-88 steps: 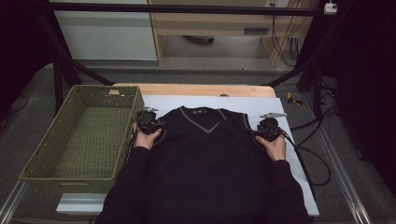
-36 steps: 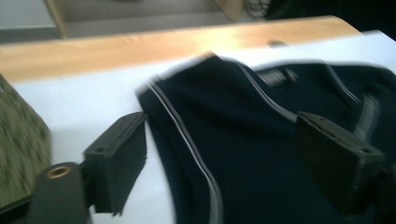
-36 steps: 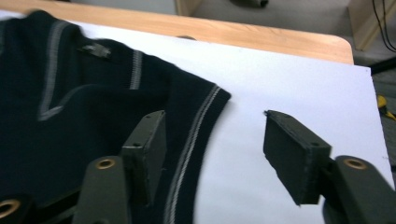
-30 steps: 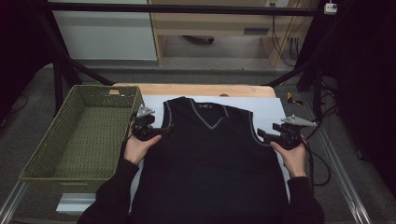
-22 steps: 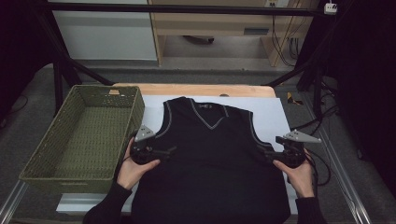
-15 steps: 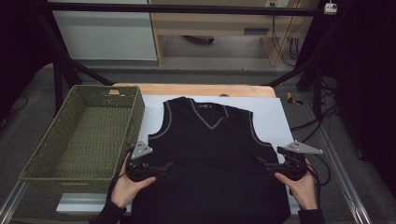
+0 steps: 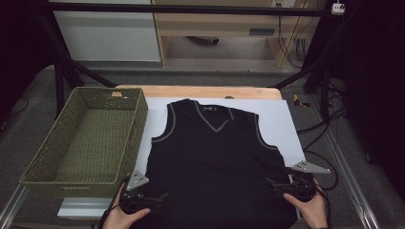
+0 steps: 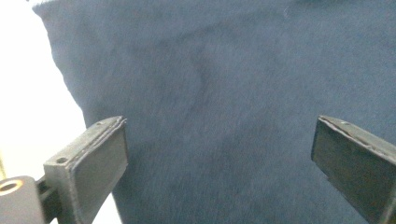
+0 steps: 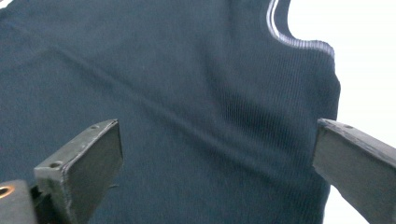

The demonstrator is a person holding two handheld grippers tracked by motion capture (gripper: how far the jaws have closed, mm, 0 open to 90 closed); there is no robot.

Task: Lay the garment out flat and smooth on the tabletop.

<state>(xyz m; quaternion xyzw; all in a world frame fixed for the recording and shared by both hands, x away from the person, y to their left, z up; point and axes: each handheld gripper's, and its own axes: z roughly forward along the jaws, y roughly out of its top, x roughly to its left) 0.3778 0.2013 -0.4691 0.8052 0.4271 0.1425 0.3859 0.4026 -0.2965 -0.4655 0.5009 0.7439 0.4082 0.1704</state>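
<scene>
Your black knitted sleeveless V-neck vest with pale grey trim [image 7: 215,162] lies flat and face up on the white sheet that covers the tabletop [image 7: 282,119], its neckline pointing away from you and its hem at the near edge. Take the vest as your landmark.

Your left hand-held gripper [image 7: 155,196] sits at the vest's near left corner, right at the side edge by the hem, with your left hand [image 7: 123,218] behind it. In the left gripper view its two black jaws stand wide apart with nothing between them, and the dark knit [image 8: 243,93] spreads under and beyond them, its side edge running just inside the left jaw against the white sheet.

Your right hand-held gripper [image 7: 273,183] sits at the vest's near right corner, with your right hand [image 7: 313,210] holding it from the outer side. In the right gripper view its jaws are likewise spread wide and grip nothing; the vest's ribbed cloth [image 9: 187,107] lies between and past them, and the pale trimmed armhole edge shows ahead, toward the right jaw.

Whether either gripper's jaws press on the cloth or hover just above it, I cannot tell.

To the left of the vest, just beside its left armhole and side, stands the olive-green woven rectangular basket [image 7: 45,164].
</scene>
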